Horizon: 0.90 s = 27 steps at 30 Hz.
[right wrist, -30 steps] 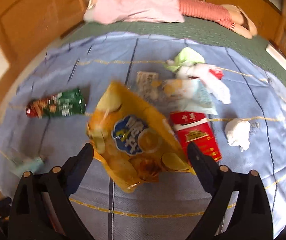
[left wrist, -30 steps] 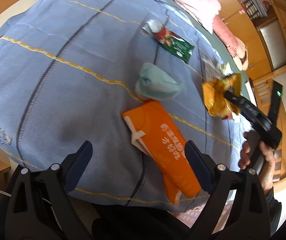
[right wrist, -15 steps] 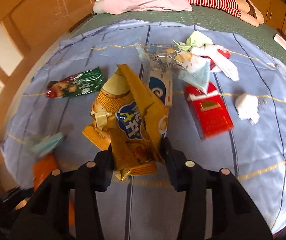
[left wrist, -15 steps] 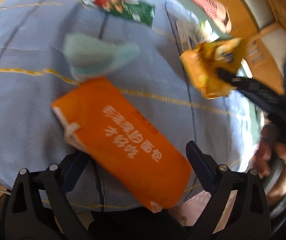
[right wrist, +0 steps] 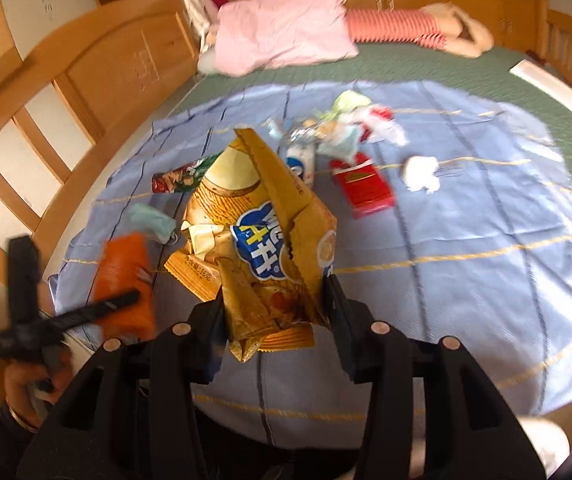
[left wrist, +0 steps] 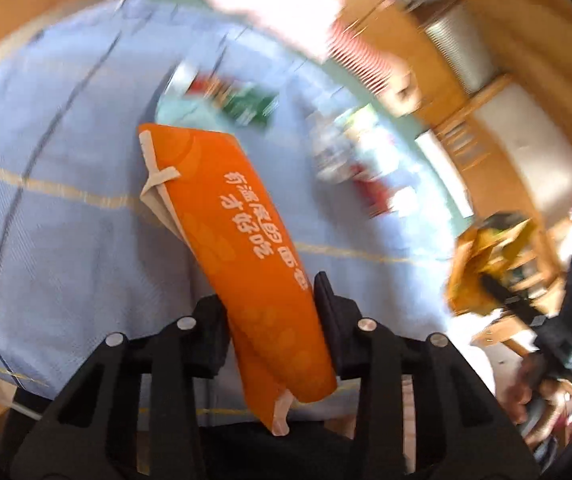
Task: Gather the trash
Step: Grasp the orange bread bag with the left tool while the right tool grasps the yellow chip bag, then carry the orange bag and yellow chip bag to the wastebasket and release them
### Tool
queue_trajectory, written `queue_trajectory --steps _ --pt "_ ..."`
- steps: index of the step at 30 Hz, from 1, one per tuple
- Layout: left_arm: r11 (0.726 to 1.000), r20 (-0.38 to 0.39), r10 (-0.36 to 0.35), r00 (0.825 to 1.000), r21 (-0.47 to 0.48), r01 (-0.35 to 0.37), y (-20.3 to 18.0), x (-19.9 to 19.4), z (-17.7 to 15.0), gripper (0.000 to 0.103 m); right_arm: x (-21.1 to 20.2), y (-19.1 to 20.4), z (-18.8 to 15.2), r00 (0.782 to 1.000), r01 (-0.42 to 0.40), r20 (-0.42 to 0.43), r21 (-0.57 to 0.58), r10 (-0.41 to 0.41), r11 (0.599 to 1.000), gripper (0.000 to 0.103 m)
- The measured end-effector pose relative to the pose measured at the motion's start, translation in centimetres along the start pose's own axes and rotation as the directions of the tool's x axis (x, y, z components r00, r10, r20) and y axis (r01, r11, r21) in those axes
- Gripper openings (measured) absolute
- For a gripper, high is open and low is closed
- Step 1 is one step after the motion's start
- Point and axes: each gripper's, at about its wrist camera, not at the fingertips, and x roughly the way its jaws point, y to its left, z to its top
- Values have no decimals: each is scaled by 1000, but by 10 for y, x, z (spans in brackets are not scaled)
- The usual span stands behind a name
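Each hand-held gripper already pinches a piece: the left hand-held gripper (left wrist: 272, 300) clamps the orange wrapper (left wrist: 230, 216), its long axis running forward and up-left, while the right hand-held gripper (right wrist: 276, 300) clamps the yellow chip bag (right wrist: 258, 232), and the remaining trash lies ahead of both on the blue sheet (right wrist: 465, 240), nearer the right.

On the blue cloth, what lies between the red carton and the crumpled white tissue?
Nothing: in the right wrist view only bare blue cloth separates the red carton from the crumpled white tissue, which lies to its right.

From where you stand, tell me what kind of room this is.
Most likely a bedroom. A wooden headboard runs along a bed with a green mattress cover, and a pink pillow lies at its far end. Trash lies scattered on a blue cloth spread over the bed.
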Motion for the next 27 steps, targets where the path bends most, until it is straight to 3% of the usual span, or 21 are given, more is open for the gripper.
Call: queue_trajectory --steps 6,9,14,19,27 --pt "992 225 -57 973 122 29 -59 -84 -38 39 -55 -15 -31 995 51 89 6 -52 999 45" --pt "982 255 -66 965 190 17 -88 -105 -61 39 -74 -19 -42 991 73 115 -4 -72 997 45" --pt "945 317 2 949 310 -106 -141 -134 -94 39 -103 -25 -56 984 73 162 6 -73 997 45" --pt "890 391 63 918 394 -228 -184 -152 -120 39 -131 -29 -70 976 87 202 -10 -83 996 45" --pt "856 364 5 931 481 -193 -226 -167 -147 40 -171 -51 -90 963 157 222 -6 -152 988 45"
